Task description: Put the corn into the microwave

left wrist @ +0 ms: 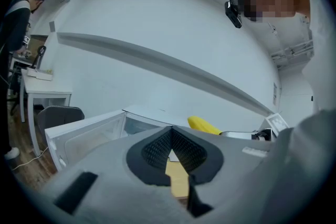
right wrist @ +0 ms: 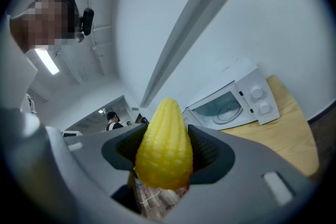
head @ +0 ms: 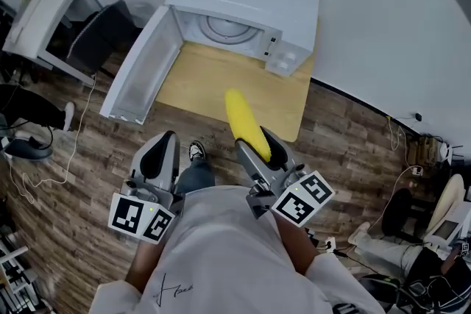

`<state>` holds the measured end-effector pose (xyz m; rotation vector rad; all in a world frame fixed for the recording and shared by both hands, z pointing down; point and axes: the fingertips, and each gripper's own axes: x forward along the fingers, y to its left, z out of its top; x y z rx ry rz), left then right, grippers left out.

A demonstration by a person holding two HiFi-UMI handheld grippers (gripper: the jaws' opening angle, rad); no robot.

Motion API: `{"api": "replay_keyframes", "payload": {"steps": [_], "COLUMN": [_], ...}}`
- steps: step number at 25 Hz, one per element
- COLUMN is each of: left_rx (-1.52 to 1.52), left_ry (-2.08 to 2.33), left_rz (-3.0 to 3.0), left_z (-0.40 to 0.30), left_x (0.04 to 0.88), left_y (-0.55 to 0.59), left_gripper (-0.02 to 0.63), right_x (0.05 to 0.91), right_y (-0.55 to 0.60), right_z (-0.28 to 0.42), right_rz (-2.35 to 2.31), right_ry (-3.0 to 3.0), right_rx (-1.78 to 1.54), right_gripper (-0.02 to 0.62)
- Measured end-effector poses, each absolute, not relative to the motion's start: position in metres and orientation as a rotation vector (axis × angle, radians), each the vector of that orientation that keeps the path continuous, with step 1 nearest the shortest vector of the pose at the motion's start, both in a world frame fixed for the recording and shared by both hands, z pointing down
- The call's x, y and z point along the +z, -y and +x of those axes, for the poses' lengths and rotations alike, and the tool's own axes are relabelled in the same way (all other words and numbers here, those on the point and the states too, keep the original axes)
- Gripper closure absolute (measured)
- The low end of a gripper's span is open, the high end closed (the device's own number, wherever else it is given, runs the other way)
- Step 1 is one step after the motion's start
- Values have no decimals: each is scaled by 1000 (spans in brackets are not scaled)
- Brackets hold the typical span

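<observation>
A yellow corn cob (head: 245, 123) points toward the white microwave (head: 246, 0), and my right gripper (head: 260, 146) is shut on its near end. In the right gripper view the corn (right wrist: 164, 147) fills the gap between the dark pads (right wrist: 206, 150). The microwave (right wrist: 231, 105) stands on a light wooden table (head: 221, 81). Its door (head: 140, 66) is swung open to the left, showing the glass turntable (head: 228, 27). My left gripper (head: 163, 149) hangs lower left of the table, shut on nothing. In the left gripper view its pads (left wrist: 156, 149) meet at the tip, with the corn (left wrist: 203, 124) off to the right.
A white desk (head: 44, 22) and a dark chair (head: 103, 33) stand at the far left on the wooden floor. Cables (head: 55, 158) trail across the floor at left and right. A person (left wrist: 18, 13) stands by a desk in the background.
</observation>
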<state>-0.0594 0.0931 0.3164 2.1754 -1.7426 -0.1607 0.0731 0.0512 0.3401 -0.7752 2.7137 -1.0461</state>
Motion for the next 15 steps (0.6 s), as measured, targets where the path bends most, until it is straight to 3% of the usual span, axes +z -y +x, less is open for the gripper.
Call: {"api": "replay_keyframes", "payload": {"steps": [15], "left_rx": [-200], "left_ry": [1526], "left_rz": [2343], "left_z": [-138], "left_x": [308], "left_y": [-20], "left_gripper": [617], "right_x": [327], "right_y": [6], "right_z": [-7], "right_rz": [-991], "right_ry": [-2605], "right_rx": [-962], "right_gripper": [336]}}
